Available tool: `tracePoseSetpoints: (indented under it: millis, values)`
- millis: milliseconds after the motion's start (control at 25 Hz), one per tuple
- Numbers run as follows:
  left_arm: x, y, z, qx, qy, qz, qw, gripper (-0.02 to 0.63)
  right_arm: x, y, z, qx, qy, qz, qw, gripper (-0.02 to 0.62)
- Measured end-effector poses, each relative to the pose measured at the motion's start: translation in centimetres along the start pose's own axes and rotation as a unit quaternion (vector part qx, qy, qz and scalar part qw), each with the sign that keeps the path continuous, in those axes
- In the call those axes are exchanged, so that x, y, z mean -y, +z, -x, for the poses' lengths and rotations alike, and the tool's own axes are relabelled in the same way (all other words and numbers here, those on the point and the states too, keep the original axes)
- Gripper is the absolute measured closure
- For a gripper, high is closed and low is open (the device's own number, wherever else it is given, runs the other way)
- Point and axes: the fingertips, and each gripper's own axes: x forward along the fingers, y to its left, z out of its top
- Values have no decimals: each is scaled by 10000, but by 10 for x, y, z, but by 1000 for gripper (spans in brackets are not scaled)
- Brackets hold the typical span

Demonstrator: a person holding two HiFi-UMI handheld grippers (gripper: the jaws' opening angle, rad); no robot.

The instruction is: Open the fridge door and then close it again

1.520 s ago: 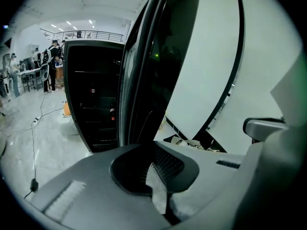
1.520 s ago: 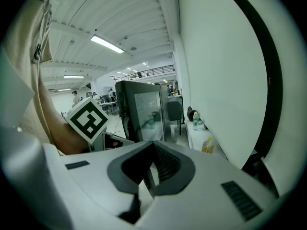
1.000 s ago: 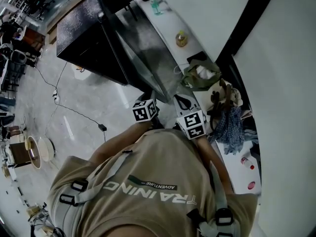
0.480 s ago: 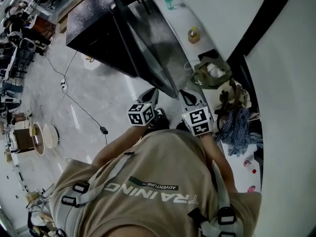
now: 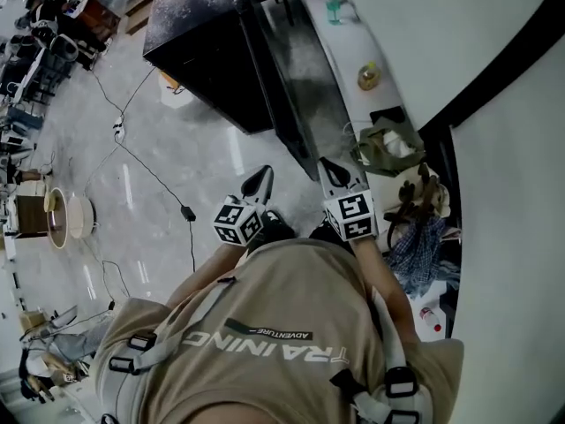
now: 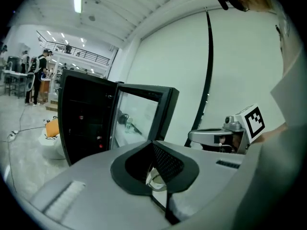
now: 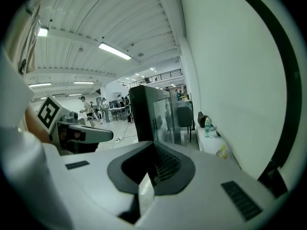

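Note:
A black fridge stands on the floor ahead of me, its glass door swung open toward me. In the left gripper view the dark cabinet and the angled glass door show plainly. The right gripper view has the fridge straight ahead. My left gripper is shut and empty, a little short of the door's free edge and to its left. Level with it on the door's right, my right gripper is shut on nothing. Neither touches the door.
A white ledge runs along the wall right of the fridge, carrying a green bottle, a yellow bottle and a green bag. A plaid cloth hangs nearer me. A cable crosses the floor on the left.
The fridge has slid up and farther away in the head view. Both grippers now sit lower relative to the door edge; the left one has drifted left, away from the door.

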Motion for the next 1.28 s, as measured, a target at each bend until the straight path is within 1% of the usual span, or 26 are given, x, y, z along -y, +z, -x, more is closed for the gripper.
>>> tracePoseSetpoints:
  millis: [80,320,480,680,760,960,1120,1280]
  values:
    - [-14,-1,9,70,138,139,9998,606,-1,7,-10,-3,2,40,10000,599]
    - [-53,6,29,151,354,305,9988,606,12,26,-33,-97,-239,114,9996,598]
    - [-80,8,41,238,588,431,9971,606,19,28,-42,-183,-314,200,9991,598]
    - [-106,6,60,316,758,613,9947,606,21,26,-42,-205,-515,130,9984,598]
    - [-112,6,66,338,783,658,9942,606,18,27,-43,-226,-558,150,9981,598]
    - [-132,16,75,390,798,620,9941,606,10,37,-56,-179,-647,119,9977,600]
    - [-146,13,67,390,794,785,9930,606,9,42,-61,-185,-725,136,9971,600]
    - [-154,17,60,412,728,844,9929,606,3,44,-62,-226,-728,212,9969,600]
